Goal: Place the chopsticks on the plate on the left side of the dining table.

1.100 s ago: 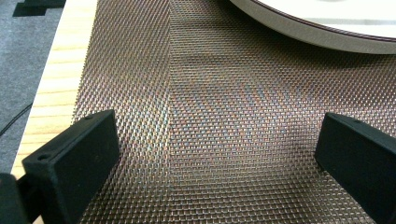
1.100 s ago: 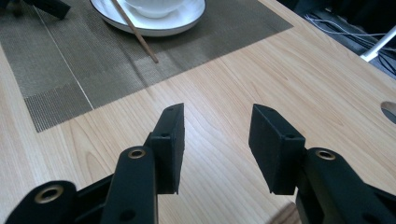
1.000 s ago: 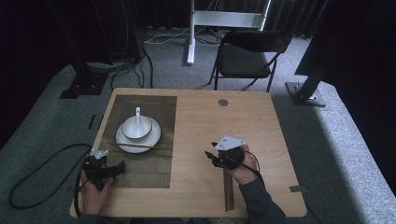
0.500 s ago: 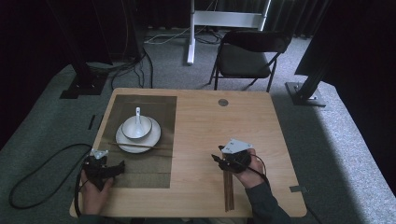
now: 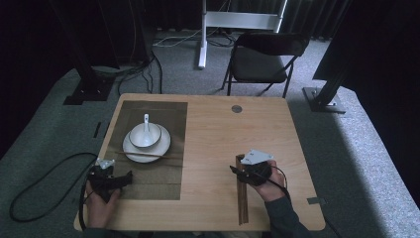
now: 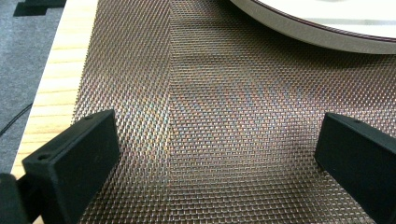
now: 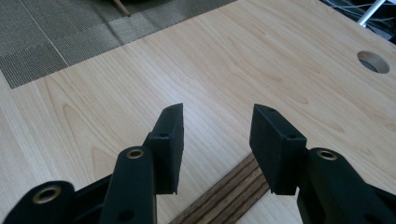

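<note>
The left gripper rests on the woven placemat, jaws wide apart, just short of the plate carrying a bowl and spoon. On the tabletop, the right gripper hovers with jaws apart over the wooden slat.

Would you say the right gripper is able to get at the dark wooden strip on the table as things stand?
Probably yes: the right gripper is open just above the wooden strip's end, with nothing between them.
</note>
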A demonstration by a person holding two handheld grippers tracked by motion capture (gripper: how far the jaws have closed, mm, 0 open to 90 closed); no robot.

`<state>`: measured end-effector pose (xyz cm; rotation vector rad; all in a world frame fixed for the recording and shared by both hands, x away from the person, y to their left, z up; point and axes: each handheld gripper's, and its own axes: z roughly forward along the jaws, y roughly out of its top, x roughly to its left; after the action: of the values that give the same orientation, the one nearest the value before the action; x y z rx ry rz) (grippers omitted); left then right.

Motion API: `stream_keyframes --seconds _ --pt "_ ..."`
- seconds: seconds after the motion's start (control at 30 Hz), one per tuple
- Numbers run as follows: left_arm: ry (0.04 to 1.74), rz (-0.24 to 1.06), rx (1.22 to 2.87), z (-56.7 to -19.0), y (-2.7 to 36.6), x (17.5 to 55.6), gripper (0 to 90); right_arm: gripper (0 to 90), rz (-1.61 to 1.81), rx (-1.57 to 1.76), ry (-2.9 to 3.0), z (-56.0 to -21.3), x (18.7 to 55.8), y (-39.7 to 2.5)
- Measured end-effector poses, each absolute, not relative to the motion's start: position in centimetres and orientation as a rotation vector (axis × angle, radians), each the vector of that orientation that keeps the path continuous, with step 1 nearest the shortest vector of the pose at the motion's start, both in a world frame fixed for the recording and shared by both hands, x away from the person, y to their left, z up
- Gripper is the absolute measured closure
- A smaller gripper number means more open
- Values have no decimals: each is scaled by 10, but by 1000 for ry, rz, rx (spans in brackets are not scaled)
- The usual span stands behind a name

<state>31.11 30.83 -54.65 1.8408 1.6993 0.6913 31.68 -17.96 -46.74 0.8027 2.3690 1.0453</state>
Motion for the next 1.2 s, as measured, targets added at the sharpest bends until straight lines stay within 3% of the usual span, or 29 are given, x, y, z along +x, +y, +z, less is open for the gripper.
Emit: stream_keyframes --seconds 0.67,1.2 --pt "1699 691 1840 -547 308 311 2 532 1002 919 2395 -494 315 -210" --pt "1699 691 1840 -547 308 311 2 532 976 930 2449 -511 308 -210"
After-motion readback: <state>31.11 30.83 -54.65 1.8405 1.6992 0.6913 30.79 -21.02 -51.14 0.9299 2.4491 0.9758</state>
